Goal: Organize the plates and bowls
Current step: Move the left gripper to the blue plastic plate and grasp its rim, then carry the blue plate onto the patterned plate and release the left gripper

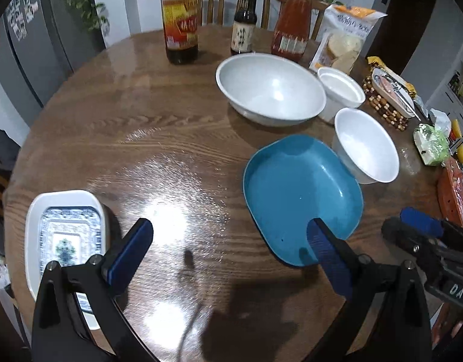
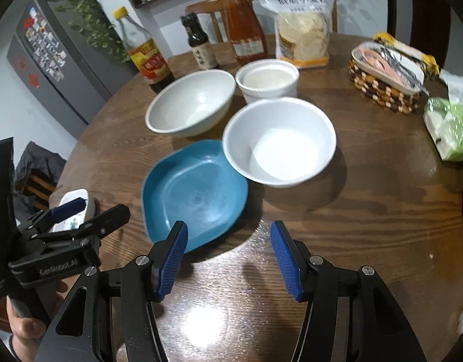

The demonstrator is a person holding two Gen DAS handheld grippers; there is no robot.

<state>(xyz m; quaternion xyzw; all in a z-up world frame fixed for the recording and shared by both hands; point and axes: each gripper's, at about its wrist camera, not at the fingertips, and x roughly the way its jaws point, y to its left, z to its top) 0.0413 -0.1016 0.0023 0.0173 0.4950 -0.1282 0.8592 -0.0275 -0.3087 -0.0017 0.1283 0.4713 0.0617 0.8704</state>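
Note:
A blue plate (image 1: 300, 199) (image 2: 195, 193) lies on the round wooden table (image 1: 141, 126). Behind it stand a white bowl (image 1: 367, 144) (image 2: 279, 141), a large white bowl (image 1: 270, 87) (image 2: 192, 102) and a white ramekin (image 1: 340, 90) (image 2: 267, 78). A white rectangular dish with a blue pattern (image 1: 65, 235) (image 2: 74, 199) sits at the table's near left edge. My left gripper (image 1: 228, 241) (image 2: 96, 208) is open between the dish and the blue plate, holding nothing. My right gripper (image 2: 230, 250) (image 1: 409, 226) is open just before the blue plate's near rim, with only table between its pads.
At the back stand a vinegar bottle (image 1: 180, 21), a dark sauce bottle (image 1: 243, 24), a red sauce jar (image 1: 291, 27) and a flour bag (image 2: 303, 21). A beaded trivet with a food dish (image 2: 385, 78) and a green pack (image 2: 451, 126) lie right. Chairs and a fridge (image 1: 35, 45) stand beyond.

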